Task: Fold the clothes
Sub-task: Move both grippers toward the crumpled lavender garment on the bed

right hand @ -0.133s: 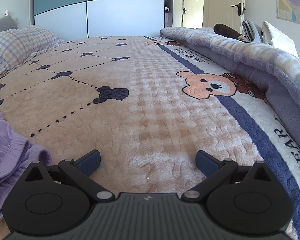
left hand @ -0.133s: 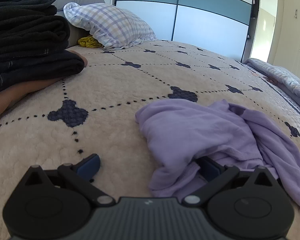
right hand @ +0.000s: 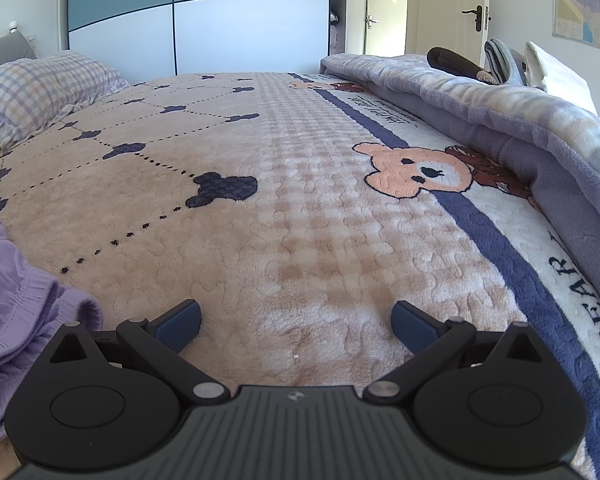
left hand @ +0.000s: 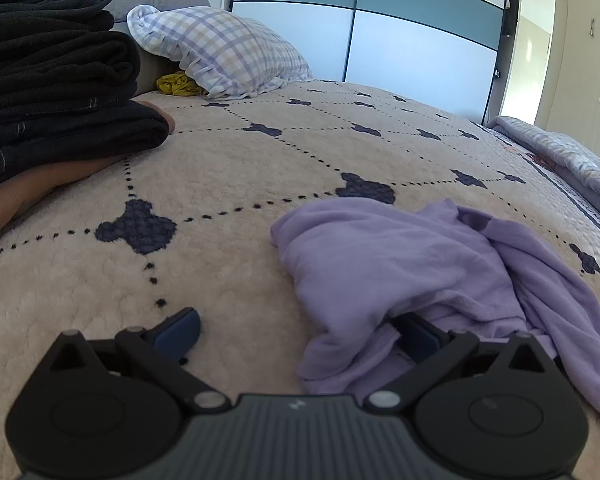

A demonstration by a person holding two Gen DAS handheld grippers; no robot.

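A crumpled lilac garment (left hand: 412,272) lies on the beige bed blanket (left hand: 240,184). My left gripper (left hand: 300,336) is open low over the bed; its right finger sits under a fold of the garment's near edge, its left finger (left hand: 180,328) on bare blanket. In the right wrist view the garment's ribbed edge (right hand: 16,308) lies at the left, beside my right gripper (right hand: 296,326), which is open and empty over the blanket (right hand: 300,220).
A stack of folded dark clothes (left hand: 48,80) stands at the far left. A checked pillow (left hand: 220,48) and a yellow item (left hand: 178,84) lie at the head. A rolled grey-blue quilt (right hand: 500,112) runs along the right side. Wardrobe doors (right hand: 200,20) stand behind.
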